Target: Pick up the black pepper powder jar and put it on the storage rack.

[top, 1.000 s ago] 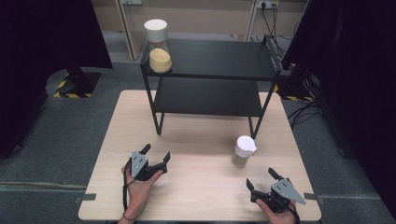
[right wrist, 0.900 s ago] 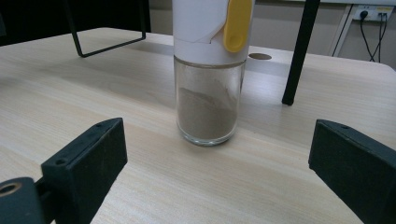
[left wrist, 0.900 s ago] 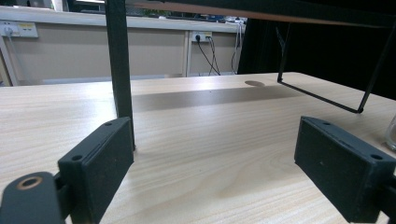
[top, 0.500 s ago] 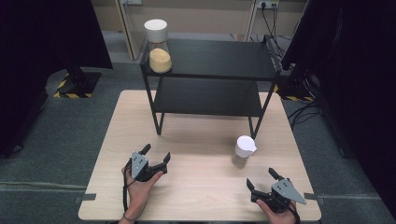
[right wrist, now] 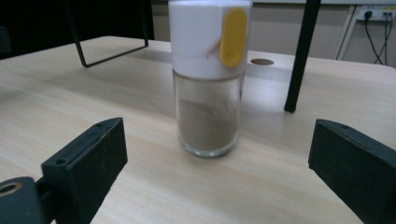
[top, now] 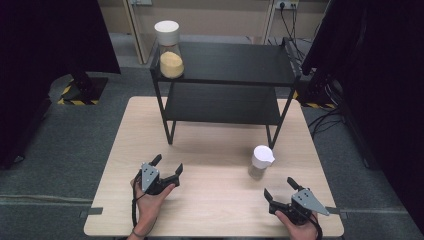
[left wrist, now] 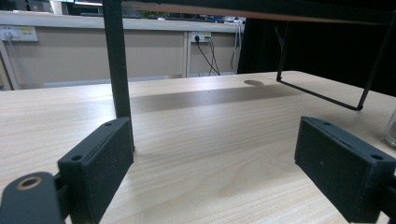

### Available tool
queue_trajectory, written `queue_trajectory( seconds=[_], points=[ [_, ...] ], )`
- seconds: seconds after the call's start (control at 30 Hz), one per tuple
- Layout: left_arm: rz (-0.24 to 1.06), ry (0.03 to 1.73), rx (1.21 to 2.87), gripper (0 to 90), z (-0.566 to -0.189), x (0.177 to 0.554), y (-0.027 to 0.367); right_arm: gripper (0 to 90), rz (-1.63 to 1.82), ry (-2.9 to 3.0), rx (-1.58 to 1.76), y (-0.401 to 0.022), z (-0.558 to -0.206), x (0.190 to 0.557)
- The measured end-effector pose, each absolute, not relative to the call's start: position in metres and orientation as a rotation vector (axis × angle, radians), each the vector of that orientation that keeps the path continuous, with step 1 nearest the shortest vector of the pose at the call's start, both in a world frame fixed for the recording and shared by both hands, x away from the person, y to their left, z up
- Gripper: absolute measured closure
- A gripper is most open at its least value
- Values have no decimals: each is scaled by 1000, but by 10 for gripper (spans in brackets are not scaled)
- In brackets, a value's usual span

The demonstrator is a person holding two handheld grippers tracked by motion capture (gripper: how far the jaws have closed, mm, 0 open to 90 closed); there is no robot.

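A small glass shaker (top: 260, 162) with a white lid and brown powder stands on the wooden table (top: 215, 150), right of centre. In the right gripper view the shaker (right wrist: 208, 79) shows a yellow tab on its lid and stands straight ahead between the open jaws, a short way off. My right gripper (top: 280, 189) rests open at the table's front right. At the front left, my left gripper (top: 168, 164) is held open, empty, facing the black shelf's front left leg (left wrist: 117, 60). A tall jar (top: 169, 49) of yellow grains with a white lid stands on the shelf's top left corner.
A black two-tier metal shelf (top: 225, 80) takes up the back half of the table; its legs (top: 272, 135) come down near the shaker. Black curtains hang at both sides, and cables and wall sockets (top: 285, 6) lie behind the table.
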State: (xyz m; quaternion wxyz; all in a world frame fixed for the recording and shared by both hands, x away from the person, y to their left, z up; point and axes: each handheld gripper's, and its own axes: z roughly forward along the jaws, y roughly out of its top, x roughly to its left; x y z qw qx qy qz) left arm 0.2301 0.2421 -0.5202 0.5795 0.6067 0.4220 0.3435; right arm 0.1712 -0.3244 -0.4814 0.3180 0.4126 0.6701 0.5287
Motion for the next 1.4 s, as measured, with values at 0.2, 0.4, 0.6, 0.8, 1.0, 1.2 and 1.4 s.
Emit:
queue_trajectory(
  seconds=[0.2, 0.4, 0.6, 0.8, 1.0, 1.2, 1.4],
  points=[
    [807, 985, 1418, 110, -520, 230, 242, 47, 1397, 1781, 1053, -318, -470, 188],
    [801, 987, 1424, 110, -519, 231, 242, 53, 1397, 1805, 1041, -309, -462, 213],
    [804, 984, 1428, 109, -519, 231, 242, 80, 1377, 1849, 1038, -303, -459, 238],
    [802, 983, 1428, 110, -519, 231, 242, 122, 1360, 1866, 1054, -298, -462, 256],
    [802, 983, 1433, 109, -519, 231, 241, 201, 1355, 1859, 1050, -296, -467, 261],
    [800, 985, 1433, 108, -518, 232, 242, 297, 1365, 1849, 1030, -295, -471, 259],
    [804, 986, 1430, 108, -519, 231, 241, 301, 1347, 1837, 1030, -292, -470, 255]
  ],
)
